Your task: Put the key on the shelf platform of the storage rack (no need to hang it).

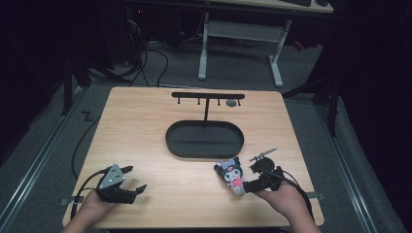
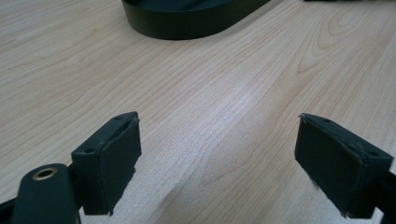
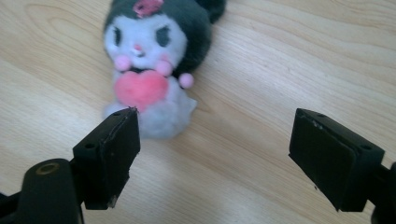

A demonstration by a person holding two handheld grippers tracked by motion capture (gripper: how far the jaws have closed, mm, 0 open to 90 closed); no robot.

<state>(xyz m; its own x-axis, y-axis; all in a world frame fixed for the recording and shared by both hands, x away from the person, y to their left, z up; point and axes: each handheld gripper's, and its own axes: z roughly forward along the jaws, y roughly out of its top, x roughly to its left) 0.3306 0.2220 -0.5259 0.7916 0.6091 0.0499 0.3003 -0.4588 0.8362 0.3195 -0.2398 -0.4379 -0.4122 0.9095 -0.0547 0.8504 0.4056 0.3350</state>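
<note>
Two grippers sit low over the near edge of the wooden table (image 1: 145, 121), one in each hand. The right gripper (image 3: 215, 154) has its jaws spread wide and grips nothing; the plush toy (image 3: 152, 60) lies flat on the table just ahead of them, closer to the left-hand pad in the right gripper view, its white lower end near that pad's tip but apart from it, not between the pads. In the high view the toy (image 1: 231, 174) lies just left of the right gripper (image 1: 260, 177), near the front rim of the black oval tray (image 1: 204, 153) of the hook stand. The left gripper (image 2: 217, 158) is also open, with bare wood between its pads, well apart from the toy.
</note>
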